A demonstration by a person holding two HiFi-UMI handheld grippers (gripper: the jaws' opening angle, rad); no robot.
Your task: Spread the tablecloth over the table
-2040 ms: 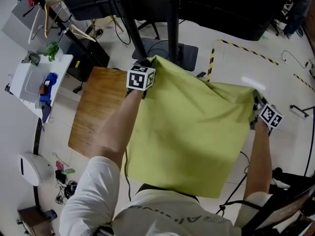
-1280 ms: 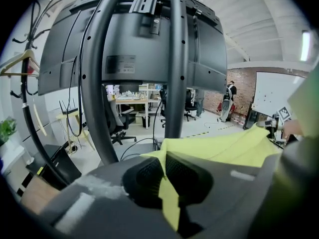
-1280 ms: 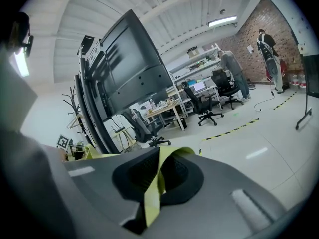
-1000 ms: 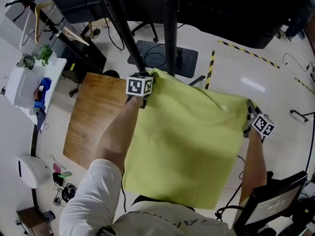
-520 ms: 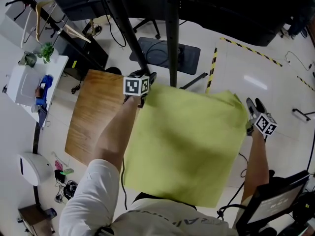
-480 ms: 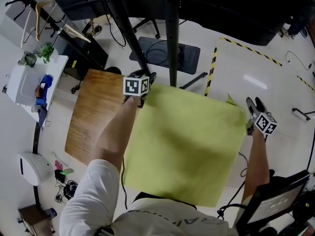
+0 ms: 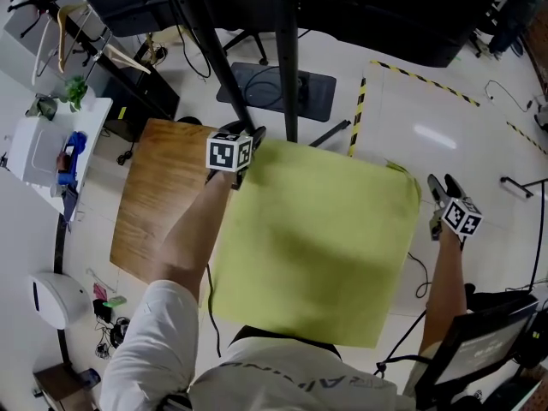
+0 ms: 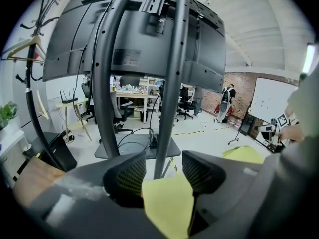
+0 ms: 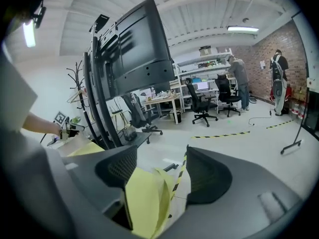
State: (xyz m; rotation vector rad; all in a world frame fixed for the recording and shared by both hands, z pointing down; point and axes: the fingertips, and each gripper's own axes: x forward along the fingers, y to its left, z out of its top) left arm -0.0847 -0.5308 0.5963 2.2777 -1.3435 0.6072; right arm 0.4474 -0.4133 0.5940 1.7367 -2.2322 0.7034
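The yellow-green tablecloth [image 7: 312, 238] lies flat over the right part of the wooden table [image 7: 158, 204], whose left strip is bare. My left gripper [image 7: 253, 137] is at the cloth's far left corner. In the left gripper view its jaws [image 8: 163, 169] stand apart and are closing slightly, with that cloth corner [image 8: 167, 203] lying loose between them, not pinched. My right gripper [image 7: 443, 183] hovers just off the far right corner. Its jaws [image 9: 162, 166] are wide open, and a crumpled cloth corner [image 9: 144, 203] rests low between them.
Black stand poles [image 7: 287, 58] rise beyond the table's far edge from a dark base plate [image 7: 274, 88]. A white side table [image 7: 47, 148] with a blue object stands at the left. Striped floor tape [image 7: 355, 118] runs behind the cloth. A screen [image 7: 479, 349] sits at lower right.
Both grippers have opened and let go of the cloth's far corners. The cloth has dropped from its raised, stretched shape to lie flat on the table.
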